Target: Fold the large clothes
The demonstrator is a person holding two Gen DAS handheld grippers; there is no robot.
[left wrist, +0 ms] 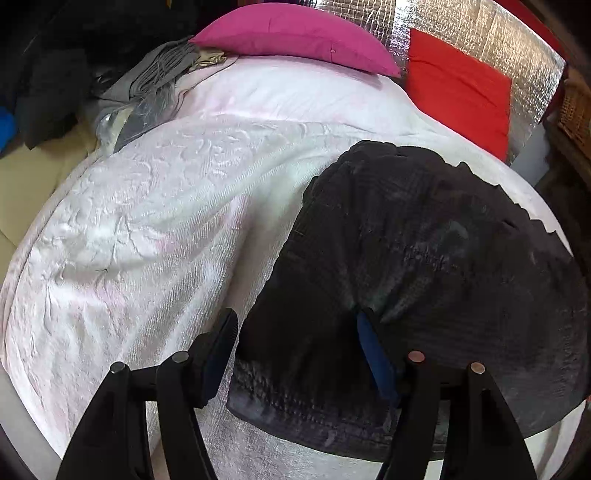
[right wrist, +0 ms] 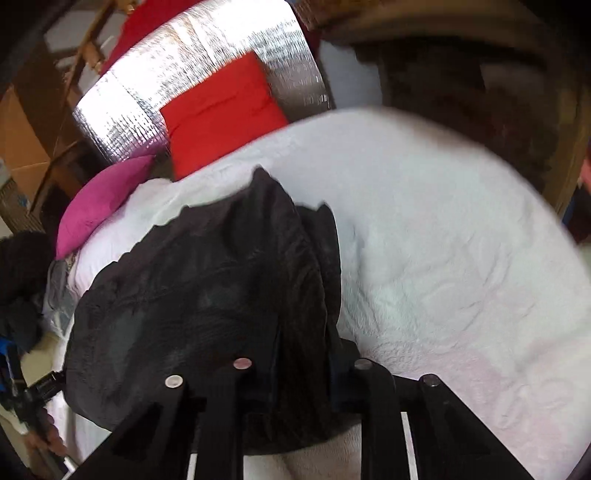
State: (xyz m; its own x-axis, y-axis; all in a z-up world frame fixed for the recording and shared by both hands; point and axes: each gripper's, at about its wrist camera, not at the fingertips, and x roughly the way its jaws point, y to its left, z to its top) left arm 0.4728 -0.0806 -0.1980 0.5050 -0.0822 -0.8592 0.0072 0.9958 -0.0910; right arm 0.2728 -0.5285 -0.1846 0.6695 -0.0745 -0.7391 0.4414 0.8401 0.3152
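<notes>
A large black garment [left wrist: 424, 258] lies folded over on the white bedspread [left wrist: 147, 229], on the right side of the left wrist view. My left gripper [left wrist: 297, 321] is open over the garment's near left corner. Its left finger stands above the bedspread and its right finger sits against a fold of the cloth, with neither pad pressing on it. In the right wrist view the same black garment [right wrist: 192, 295] is bunched up into a ridge. My right gripper [right wrist: 303, 354] is shut on the garment's near right edge, and cloth fills the narrow gap between its fingers.
A pink pillow [left wrist: 295, 33] and a red cushion [left wrist: 461, 88] rest at the head of the bed against a silver foil sheet [left wrist: 480, 26]. Grey and dark clothes [left wrist: 155, 74] are heaped at the far left. A wicker basket [left wrist: 576, 107] stands at the right.
</notes>
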